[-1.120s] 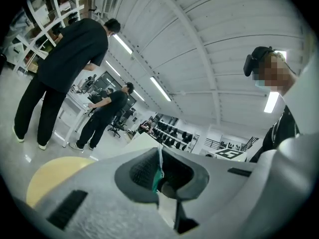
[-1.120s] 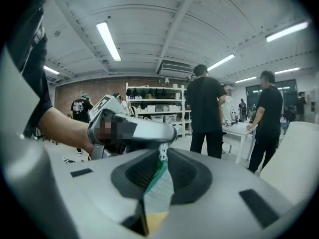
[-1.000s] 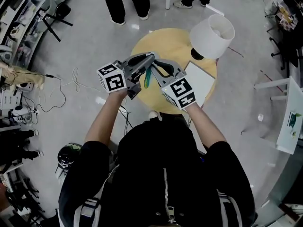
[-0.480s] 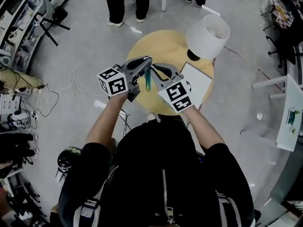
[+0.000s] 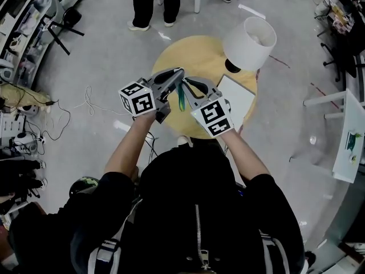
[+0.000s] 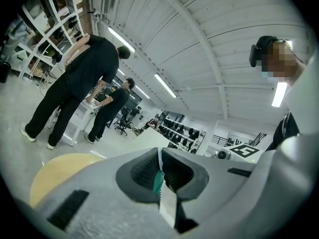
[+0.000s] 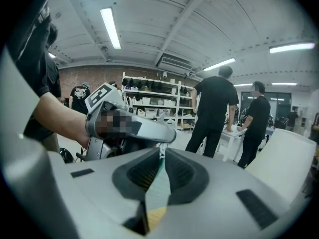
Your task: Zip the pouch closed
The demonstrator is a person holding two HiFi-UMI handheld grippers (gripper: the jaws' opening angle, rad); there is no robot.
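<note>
A slim green pouch hangs in the air over the round yellow table, held between my two grippers. My left gripper reaches in from the left and is shut on the pouch's upper edge; in the left gripper view a green strip with zip teeth sits pinched between the jaws of the left gripper. My right gripper comes from the right and is shut on the pouch too; in the right gripper view the thin pouch edge runs between the closed pads of the right gripper.
A white lampshade stands at the table's far right, with a white sheet beside it. Two people stand beyond the table. Cables trail on the floor at left. A white side table is at right.
Both grippers keep their hold on the pouch and stay nearly in place; only the head view has shifted a little.
</note>
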